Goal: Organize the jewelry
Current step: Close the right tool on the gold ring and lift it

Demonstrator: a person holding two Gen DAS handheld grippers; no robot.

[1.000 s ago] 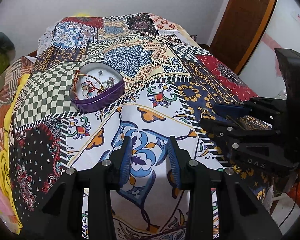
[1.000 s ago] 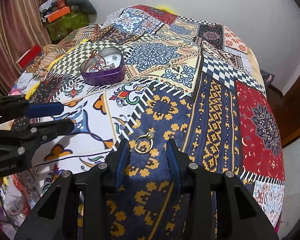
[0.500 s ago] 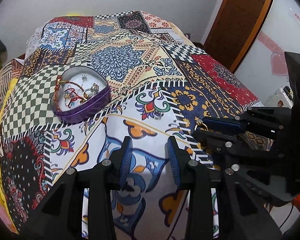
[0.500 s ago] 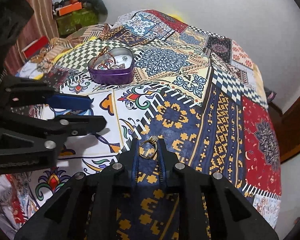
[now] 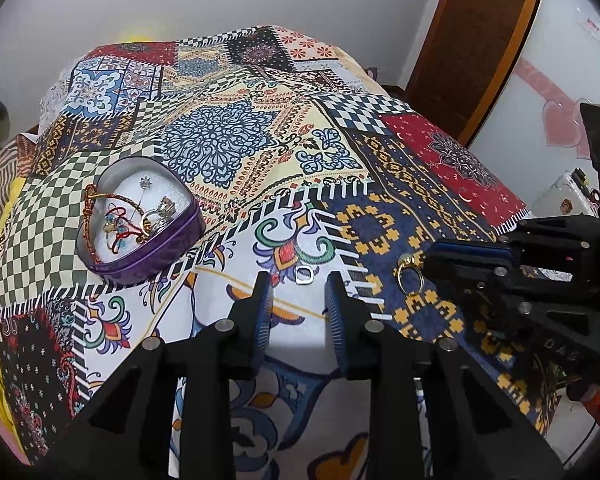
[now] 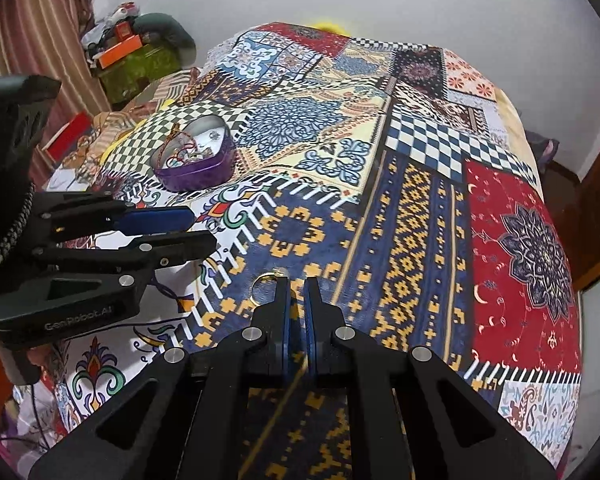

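Right hand-held gripper (image 6: 296, 286) pinching gold ring (image 6: 265, 289)

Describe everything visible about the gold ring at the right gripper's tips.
The gold ring is a thin, shiny, metal-looking band with a small raised setting on top. It stands on edge rather than flat, over the navy and yellow patch of the patterned bedspread. The right gripper is shut on it, pinching one side at the fingertips, so most of the hoop sticks out to the left of the tips in the right wrist view. Whether it rests on the cloth cannot be told. It is far from the purple heart-shaped tin.
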